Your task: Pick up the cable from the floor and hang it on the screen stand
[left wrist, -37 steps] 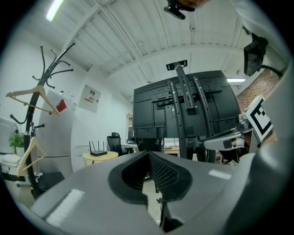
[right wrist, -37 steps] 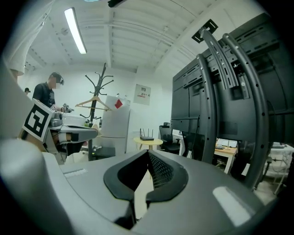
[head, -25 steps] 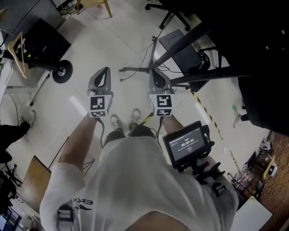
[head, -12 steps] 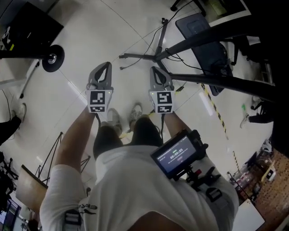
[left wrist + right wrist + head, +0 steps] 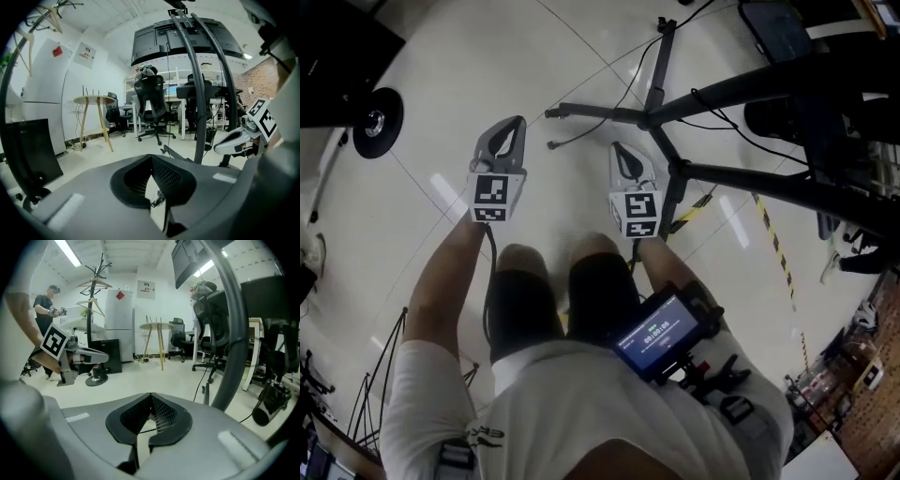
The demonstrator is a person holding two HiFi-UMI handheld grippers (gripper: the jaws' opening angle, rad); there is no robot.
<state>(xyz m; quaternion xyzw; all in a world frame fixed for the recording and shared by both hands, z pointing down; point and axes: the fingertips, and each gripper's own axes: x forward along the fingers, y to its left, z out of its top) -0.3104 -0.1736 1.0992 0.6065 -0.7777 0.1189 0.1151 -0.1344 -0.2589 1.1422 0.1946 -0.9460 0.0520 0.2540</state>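
Pale tiled floor (image 5: 441, 56) — black stand legs (image 5: 600, 112), loose cable (image 5: 581, 136)

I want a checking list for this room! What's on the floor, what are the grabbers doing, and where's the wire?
Surface: pale, shiny floor.
Job's things: cable lying on the floor, its loose end ahead of the grippers; screen stand beside it, black legs spread.
Clutter: wheel at left; striped tape at right.
Grippers: left gripper and right gripper both shut, holding nothing.
Cables: thin wires trail round the stand's legs.
Surroundings: office chair, round table, coat rack, another person.
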